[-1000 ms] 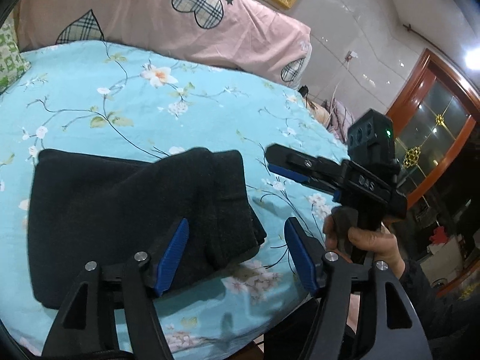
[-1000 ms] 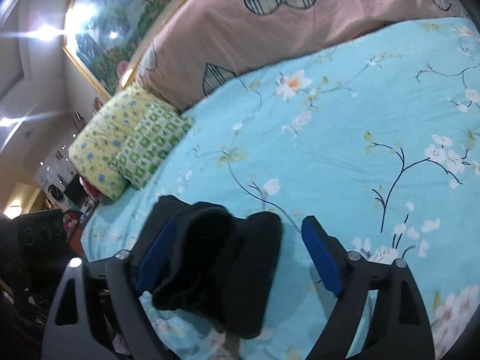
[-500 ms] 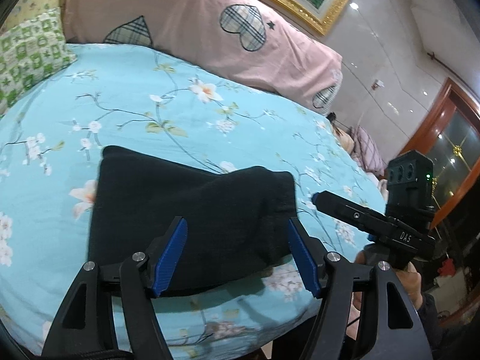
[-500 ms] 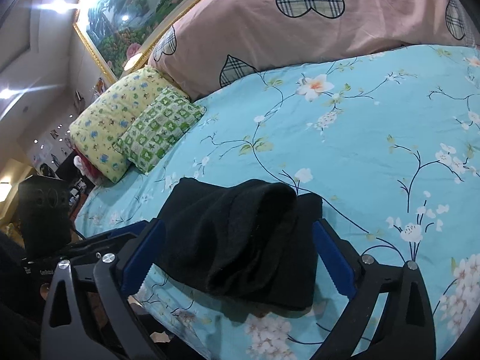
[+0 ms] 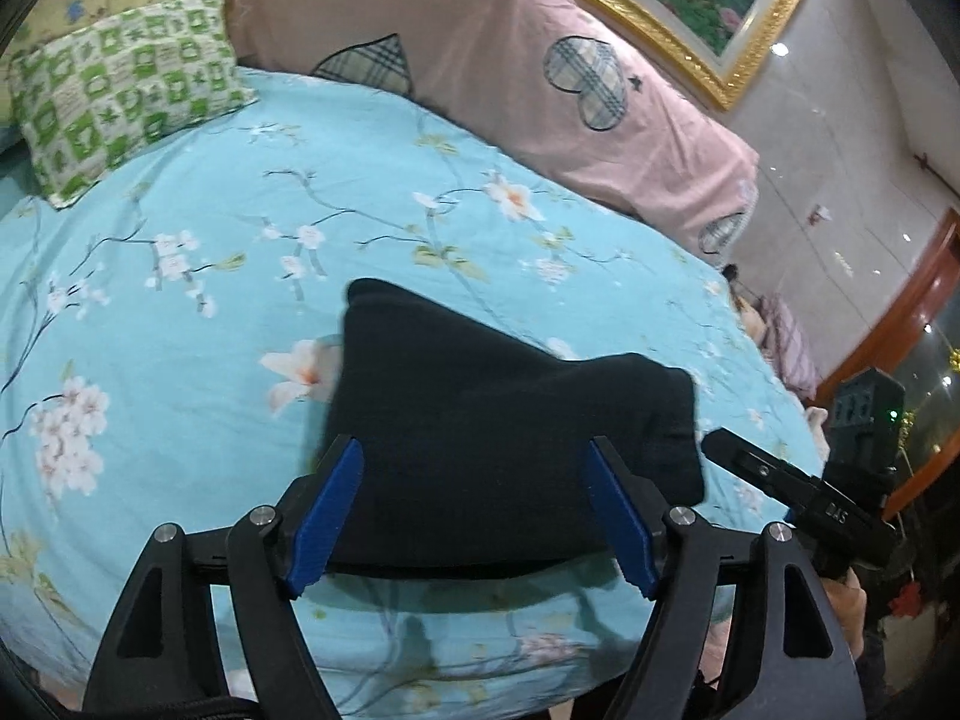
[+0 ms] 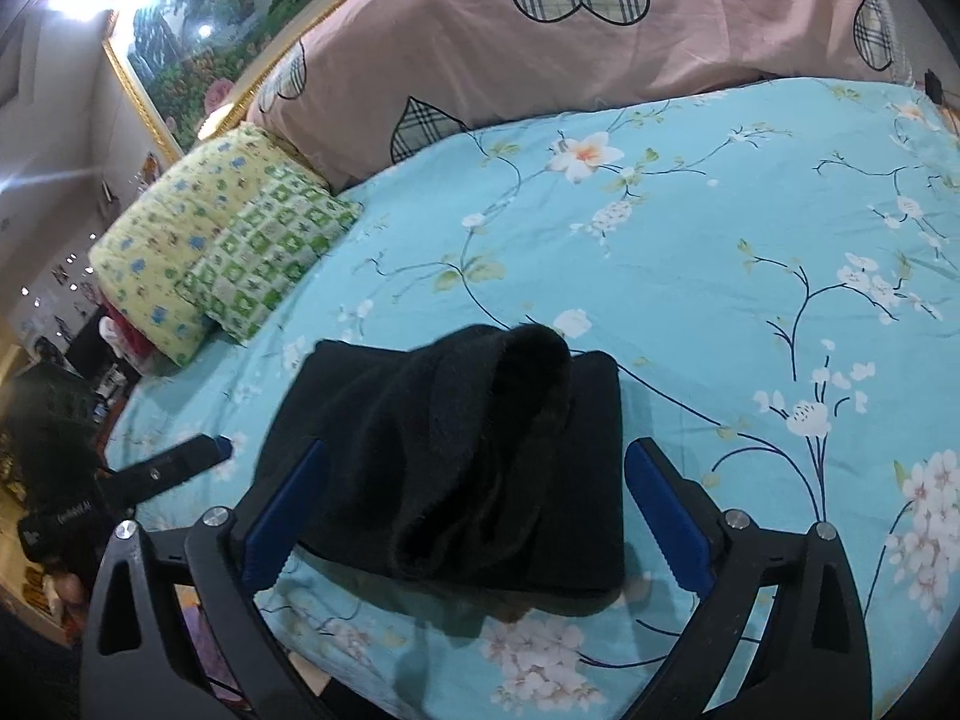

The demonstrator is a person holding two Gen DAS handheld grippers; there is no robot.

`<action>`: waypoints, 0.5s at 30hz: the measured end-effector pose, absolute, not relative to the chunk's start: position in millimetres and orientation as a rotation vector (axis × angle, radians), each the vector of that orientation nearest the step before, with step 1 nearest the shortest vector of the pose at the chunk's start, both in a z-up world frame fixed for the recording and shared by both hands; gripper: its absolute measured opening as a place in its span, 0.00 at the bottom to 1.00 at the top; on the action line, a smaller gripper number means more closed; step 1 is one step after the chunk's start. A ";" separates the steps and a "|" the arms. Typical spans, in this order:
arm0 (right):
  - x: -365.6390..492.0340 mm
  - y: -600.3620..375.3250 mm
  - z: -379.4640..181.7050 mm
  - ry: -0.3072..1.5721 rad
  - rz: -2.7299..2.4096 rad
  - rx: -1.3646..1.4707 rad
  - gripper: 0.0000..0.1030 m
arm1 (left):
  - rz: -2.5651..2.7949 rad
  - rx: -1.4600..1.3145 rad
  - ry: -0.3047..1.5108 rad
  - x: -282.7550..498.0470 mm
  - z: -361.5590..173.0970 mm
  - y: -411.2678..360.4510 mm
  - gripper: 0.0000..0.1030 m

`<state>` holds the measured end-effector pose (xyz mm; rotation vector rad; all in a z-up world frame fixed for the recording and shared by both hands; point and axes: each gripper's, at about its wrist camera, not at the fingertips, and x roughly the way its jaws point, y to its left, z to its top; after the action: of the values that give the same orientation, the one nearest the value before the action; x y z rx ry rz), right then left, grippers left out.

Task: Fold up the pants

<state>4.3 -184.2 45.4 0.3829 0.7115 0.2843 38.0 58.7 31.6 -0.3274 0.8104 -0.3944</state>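
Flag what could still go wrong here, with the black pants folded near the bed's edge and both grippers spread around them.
1. The top layer of the black pants humps up in a loose roll at the far end; it may slump open.
2. The pants lie near the edge of the blue floral sheet; a nudge could slide them off.
3. The left gripper, jaws opening, and the open right gripper straddle the cloth, so withdrawing pads could snag it.

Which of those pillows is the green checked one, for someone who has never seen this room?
Start at the blue flowered bedsheet. At its head lies a long pink pillow; beside it, the green checked pillow leans on a yellow one. Only it has green squares.
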 end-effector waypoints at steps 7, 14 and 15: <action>12.3 -181.7 34.1 0.759 0.256 0.374 0.96 | -0.357 -0.364 0.841 48.9 19.3 72.3 0.75; 18.7 -178.6 22.6 0.806 0.238 0.355 0.96 | -0.358 -0.424 0.879 62.4 4.7 79.6 0.76; 19.3 -179.6 20.9 0.812 0.236 0.358 0.96 | -0.358 -0.426 0.885 64.4 2.7 79.6 0.76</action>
<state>19.3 -179.6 20.9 0.3579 0.8116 0.2357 64.4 79.6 2.7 -0.4263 0.8853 -0.3582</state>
